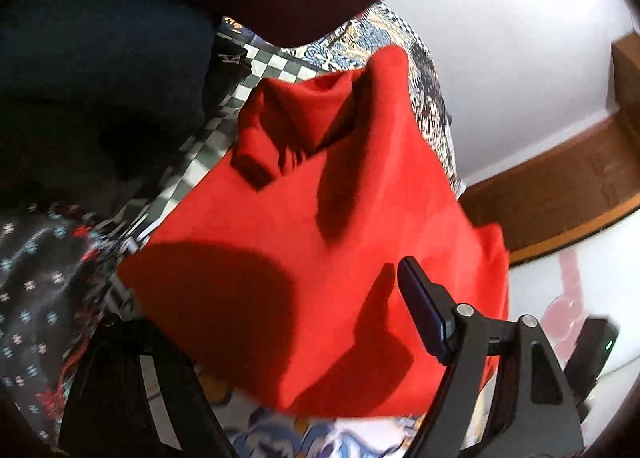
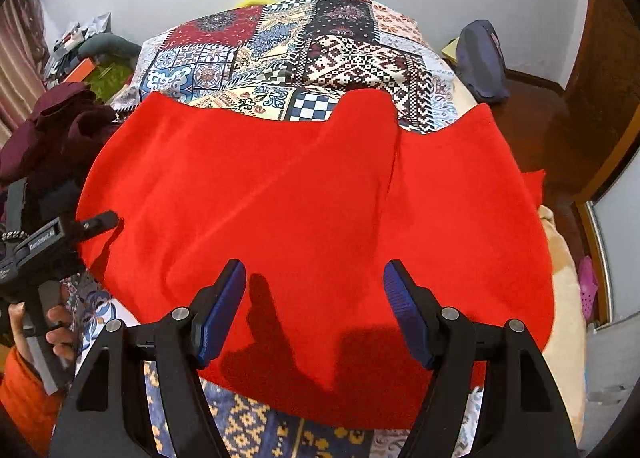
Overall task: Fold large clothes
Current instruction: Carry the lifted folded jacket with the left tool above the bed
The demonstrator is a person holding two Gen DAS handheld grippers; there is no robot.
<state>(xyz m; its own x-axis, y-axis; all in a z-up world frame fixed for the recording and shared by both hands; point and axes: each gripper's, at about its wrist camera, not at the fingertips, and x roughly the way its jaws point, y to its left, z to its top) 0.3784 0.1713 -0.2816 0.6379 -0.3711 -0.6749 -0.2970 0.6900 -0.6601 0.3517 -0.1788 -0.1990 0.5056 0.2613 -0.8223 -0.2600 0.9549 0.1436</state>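
Observation:
A large red garment (image 2: 312, 210) lies spread over a patchwork bedspread (image 2: 304, 54). My right gripper (image 2: 314, 278) hovers open over its near edge, blue pads wide apart, holding nothing. In the left wrist view the red garment (image 1: 320, 242) is seen from its left side, with a bunched fold at its far end. My left gripper (image 1: 280, 290) is open above the cloth; its right finger (image 1: 420, 306) shows, and its left finger is hidden by the red cloth. The left gripper also shows in the right wrist view (image 2: 96, 223), at the garment's left edge, held by a hand.
A dark maroon garment (image 2: 60, 130) is piled at the bed's left. A dark blue bag (image 2: 480, 58) sits at the right beside a wooden frame (image 2: 592, 98). Clutter lies on the floor at the back left (image 2: 88, 54). White walls stand behind.

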